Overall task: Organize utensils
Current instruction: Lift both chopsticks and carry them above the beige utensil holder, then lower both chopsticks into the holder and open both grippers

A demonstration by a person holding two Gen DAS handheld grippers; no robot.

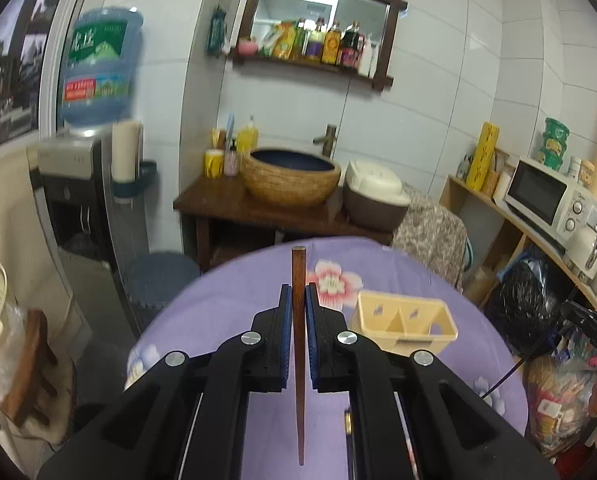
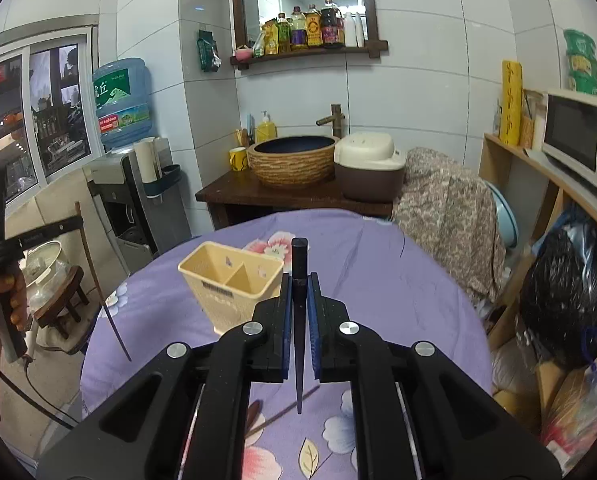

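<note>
My left gripper (image 1: 298, 292) is shut on a brown wooden chopstick (image 1: 298, 360), which stands upright between the blue pads above the purple flowered tablecloth (image 1: 226, 312). A cream two-compartment utensil holder (image 1: 404, 322) stands on the cloth, ahead and to the right of it. My right gripper (image 2: 299, 280) is shut on a dark chopstick (image 2: 299, 320), also upright, with the holder (image 2: 230, 280) just ahead on its left. In the right wrist view a hand (image 2: 6, 300) holds the left gripper at the far left, its brown chopstick (image 2: 102, 288) slanting down.
Another thin stick (image 2: 286, 408) lies on the cloth below the right gripper. Beyond the round table stand a wooden stand with a woven basin (image 2: 292, 160) and a rice cooker (image 2: 368, 168). A water dispenser (image 2: 126, 184) stands left, a shelf with a microwave (image 2: 578, 136) right.
</note>
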